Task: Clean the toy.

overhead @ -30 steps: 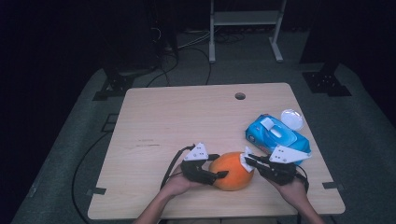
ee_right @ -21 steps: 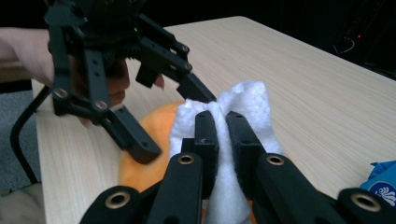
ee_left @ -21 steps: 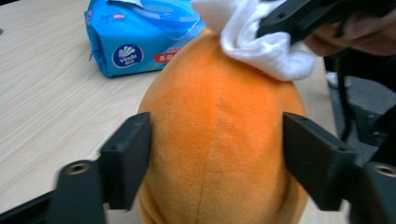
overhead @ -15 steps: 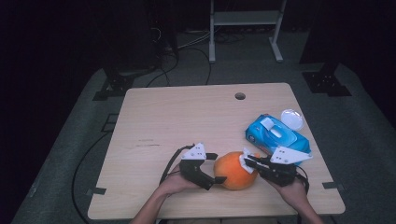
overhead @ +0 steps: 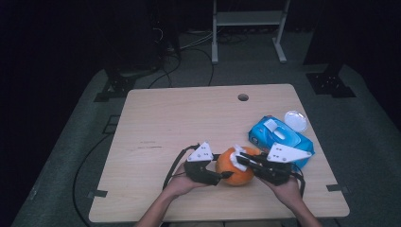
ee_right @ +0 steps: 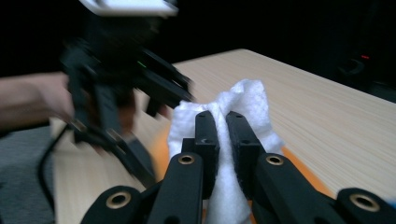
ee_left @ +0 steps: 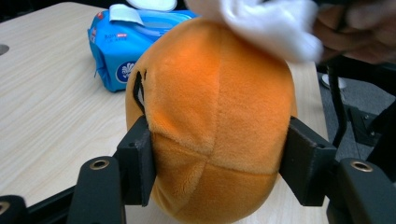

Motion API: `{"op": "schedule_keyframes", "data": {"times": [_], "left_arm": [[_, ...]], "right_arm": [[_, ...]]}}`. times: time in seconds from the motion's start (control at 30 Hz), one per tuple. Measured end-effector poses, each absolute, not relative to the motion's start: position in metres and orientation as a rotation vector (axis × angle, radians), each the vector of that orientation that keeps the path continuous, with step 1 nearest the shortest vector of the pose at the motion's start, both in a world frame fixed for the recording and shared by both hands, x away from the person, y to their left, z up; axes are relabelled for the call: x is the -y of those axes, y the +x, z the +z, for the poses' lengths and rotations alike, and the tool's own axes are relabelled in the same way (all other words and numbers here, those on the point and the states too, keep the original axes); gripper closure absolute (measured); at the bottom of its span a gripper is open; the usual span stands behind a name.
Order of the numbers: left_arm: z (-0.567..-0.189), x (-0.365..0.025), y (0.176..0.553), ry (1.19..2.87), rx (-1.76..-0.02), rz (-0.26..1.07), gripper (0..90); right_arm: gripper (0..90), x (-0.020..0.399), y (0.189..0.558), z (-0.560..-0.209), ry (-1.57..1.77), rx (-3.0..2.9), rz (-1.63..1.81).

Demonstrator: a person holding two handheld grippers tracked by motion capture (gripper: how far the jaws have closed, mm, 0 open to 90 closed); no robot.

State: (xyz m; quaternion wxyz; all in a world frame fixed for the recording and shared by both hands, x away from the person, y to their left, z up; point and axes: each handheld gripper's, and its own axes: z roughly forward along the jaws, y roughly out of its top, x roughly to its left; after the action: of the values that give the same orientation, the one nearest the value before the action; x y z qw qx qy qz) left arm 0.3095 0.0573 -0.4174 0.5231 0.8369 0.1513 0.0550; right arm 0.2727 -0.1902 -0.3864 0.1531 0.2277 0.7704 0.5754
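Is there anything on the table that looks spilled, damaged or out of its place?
Nothing stands out. The wipes pack lies with its flap open, its round white lid beside it, which seems deliberate.

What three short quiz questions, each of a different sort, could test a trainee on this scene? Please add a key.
1. True or false: the left gripper has its jaws closed on both sides of the orange plush ball.
2. What does the right gripper pinch? A) a white wipe B) a cable C) the round lid
3. Fill in: the blue wipes pack lies on the table next to a clear round ____.

Key: 1 true; 2 A; 3 lid.
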Motion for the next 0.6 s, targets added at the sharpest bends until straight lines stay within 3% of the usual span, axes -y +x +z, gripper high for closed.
{"op": "schedule_keyframes", "data": {"times": [0.1,0.33,0.6], "left_arm": [[-0.416,-0.061,0.309,2.000,-0.363,0.136,38.2],[-0.403,-0.073,0.308,1.965,-0.371,0.137,38.5],[-0.396,-0.074,0.306,1.948,-0.366,0.139,38.3]], "right_arm": [[83.6,0.174,0.272,-0.385,0.588,-2.227,1.579],[83.6,0.200,0.283,-0.392,0.735,-2.179,1.570],[83.6,0.187,0.273,-0.379,0.647,-2.170,1.618]]}}
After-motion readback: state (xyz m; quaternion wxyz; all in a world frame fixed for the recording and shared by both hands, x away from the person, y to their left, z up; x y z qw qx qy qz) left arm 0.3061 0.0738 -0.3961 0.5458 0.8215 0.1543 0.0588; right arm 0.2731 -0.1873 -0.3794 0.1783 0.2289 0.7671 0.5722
